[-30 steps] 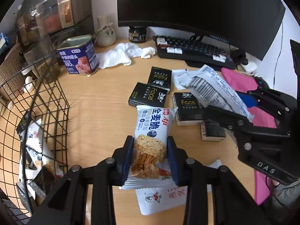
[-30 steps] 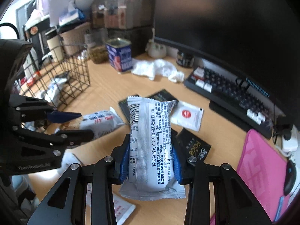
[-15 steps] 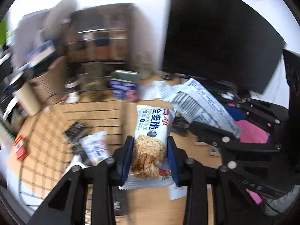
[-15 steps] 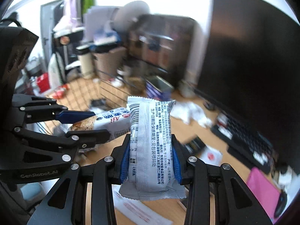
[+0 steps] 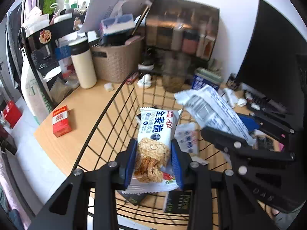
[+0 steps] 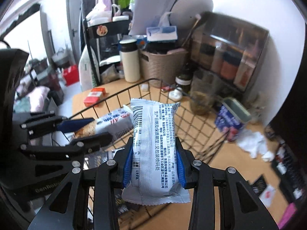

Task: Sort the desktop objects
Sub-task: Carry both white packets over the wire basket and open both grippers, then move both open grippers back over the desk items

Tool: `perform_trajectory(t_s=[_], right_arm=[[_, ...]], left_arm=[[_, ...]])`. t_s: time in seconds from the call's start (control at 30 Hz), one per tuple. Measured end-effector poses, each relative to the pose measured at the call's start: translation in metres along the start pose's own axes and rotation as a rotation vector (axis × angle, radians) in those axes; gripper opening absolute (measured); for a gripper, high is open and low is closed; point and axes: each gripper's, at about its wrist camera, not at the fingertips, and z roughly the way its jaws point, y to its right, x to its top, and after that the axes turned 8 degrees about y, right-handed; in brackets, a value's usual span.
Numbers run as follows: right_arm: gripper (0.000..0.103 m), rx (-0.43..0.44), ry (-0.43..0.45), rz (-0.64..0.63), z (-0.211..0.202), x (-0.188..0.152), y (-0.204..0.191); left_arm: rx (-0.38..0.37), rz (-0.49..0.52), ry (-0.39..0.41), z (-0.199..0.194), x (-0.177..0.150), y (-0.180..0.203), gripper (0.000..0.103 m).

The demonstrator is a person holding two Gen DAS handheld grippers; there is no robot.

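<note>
- Cluttered shelving, a woven tub (image 5: 117, 65) and a cream flask (image 5: 83, 65) back a pale wooden tabletop (image 5: 80, 118), with a dark monitor (image 5: 272, 61) off to one side.
- We hold both grippers over the black wire basket (image 5: 107, 115), whose rim curves round beneath them in each wrist view.
- Our left gripper (image 5: 153, 161) is clamped on a cracker packet (image 5: 155, 136), printed face up, hanging over the basket floor.
- Our right gripper (image 6: 154, 164) is closed on a second snack packet (image 6: 153, 145), its barcode side facing the camera, also above the basket and beside the left one.
- Neither packet is released yet; we judge this the drop-off stage for both.
- Already done, as far as we can see: the basket holds at least one white sachet (image 5: 187, 138) and some dark sachets (image 5: 177, 201) on its floor.
- Left to do: on the tabletop beyond the basket we can still make out a blue tin (image 6: 230, 122), a crumpled white cloth (image 6: 253, 141) and a dark sachet (image 6: 259, 191); a red box (image 5: 60, 120) lies outside the basket on the other side. Which of these belong in the basket we cannot tell.
- We would place the task somewhere in the middle: several items in, two about to go in, a scatter remaining.
</note>
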Motion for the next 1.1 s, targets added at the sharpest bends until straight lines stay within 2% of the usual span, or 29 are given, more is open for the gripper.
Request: perform_trajectory(t_s=[0.2,0.53,0.63,0.73,1.1], right_arm=[[0.038,0.015,-0.042,0.015,0.014,-0.008,0.006],[0.038,0.014,-0.049,0.019,0.018,-0.009,0.008],[0.038,0.013,-0.048,0.019,0.018,-0.009,0.007],[0.039,0.000,-0.032,-0.003,0.017,-0.008,0.004],[0.040,-0.017,-0.021,-0.018,0.010,-0.006,0.002]], left_arm=[[-0.006,-0.003,-0.025,0.007,-0.006,0.000,0.038],[-0.012,-0.010,-0.038,0.012,-0.007,0.000,0.038],[0.014,-0.001,-0.018,0.009,-0.006,0.001,0.039],[0.060,0.004,0.024,0.002,-0.004,0.001,0.047],[0.042,0.000,0.017,0.001,-0.003,-0.003,0.047]])
